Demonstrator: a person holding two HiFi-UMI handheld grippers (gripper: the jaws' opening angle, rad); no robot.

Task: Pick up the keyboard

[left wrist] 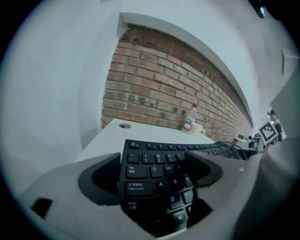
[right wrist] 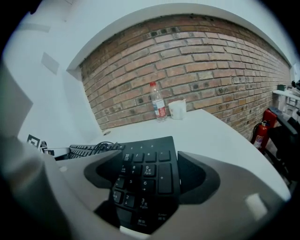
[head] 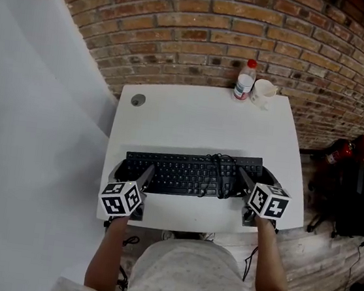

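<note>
1. The table (head: 192,120) is bare in the middle.
2. The keyboard (head: 185,171) spans the tabletop's front edge, seemingly just clear of it.
3. The left gripper (head: 144,171) pinches the keyboard's left end and the right gripper (head: 244,177) pinches its number-pad end. Raise both evenly, so that it stays level and neither end slips.
4. A cable (head: 222,169) lies coiled on the keys and may slide if tipped.
5. A bottle (head: 245,80) and a cup (head: 263,92) stand at the far edge, well apart.
</note>
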